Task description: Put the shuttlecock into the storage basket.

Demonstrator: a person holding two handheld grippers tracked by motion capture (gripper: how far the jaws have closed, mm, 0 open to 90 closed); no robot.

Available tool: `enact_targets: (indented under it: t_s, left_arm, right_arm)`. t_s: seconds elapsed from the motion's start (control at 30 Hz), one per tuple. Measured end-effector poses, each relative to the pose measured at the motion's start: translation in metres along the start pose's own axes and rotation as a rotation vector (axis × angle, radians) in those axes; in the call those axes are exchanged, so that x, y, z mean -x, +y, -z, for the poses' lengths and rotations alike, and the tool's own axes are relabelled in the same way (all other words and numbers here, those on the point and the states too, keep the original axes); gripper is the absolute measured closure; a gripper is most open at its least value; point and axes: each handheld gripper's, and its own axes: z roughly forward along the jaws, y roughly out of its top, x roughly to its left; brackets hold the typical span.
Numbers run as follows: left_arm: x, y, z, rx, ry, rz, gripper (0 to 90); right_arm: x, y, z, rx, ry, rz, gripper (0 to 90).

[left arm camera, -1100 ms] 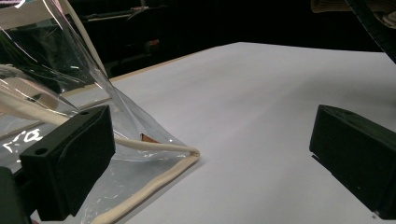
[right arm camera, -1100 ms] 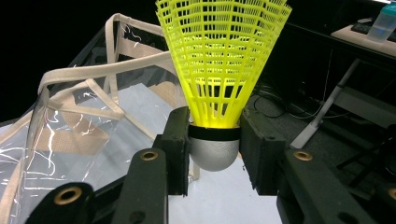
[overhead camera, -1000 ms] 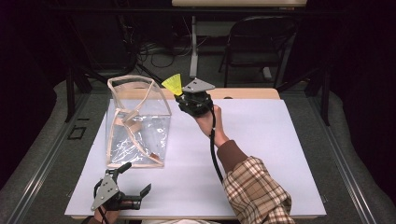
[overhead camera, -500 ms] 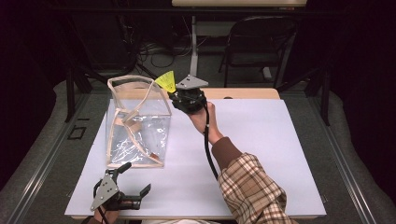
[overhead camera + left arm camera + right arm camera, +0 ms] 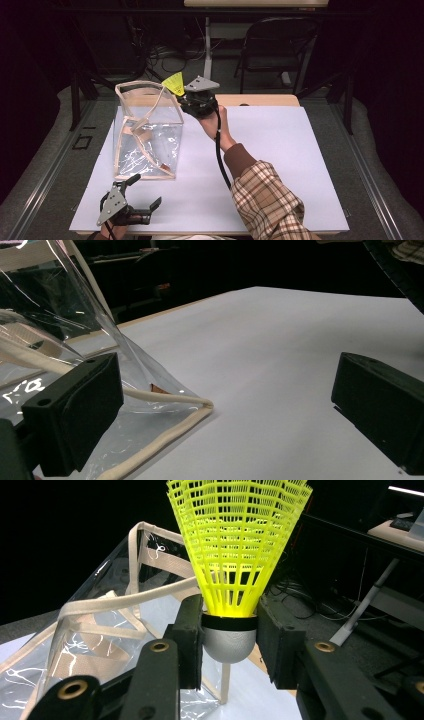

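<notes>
Two claws in my sight. Right claw [image 5: 229, 630] clamped on yellow shuttlecock [image 5: 235, 555], pads squeezing its silver-grey cap, skirt pointing up. From high view I see it held aloft at top right corner of clear bag [image 5: 147, 132], just beside rim (touching or not, can't tell). Bag stands upright on white bench [image 5: 280, 160], cream straps looped inside. Left claw [image 5: 141, 196] at near bench edge, jaws wide, nothing between them, bag's bottom corner just beside its one jaw.
</notes>
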Motion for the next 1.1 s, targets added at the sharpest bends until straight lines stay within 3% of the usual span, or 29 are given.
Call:
enact_targets:
  t_s: [1.1]
  left_arm:
    - [0.0, 0.0, 0.001, 0.005, -0.002, 0.003, 0.2]
  right_arm:
    - [-0.015, 0.025, -0.026, 0.008, 0.041, 0.012, 64.5]
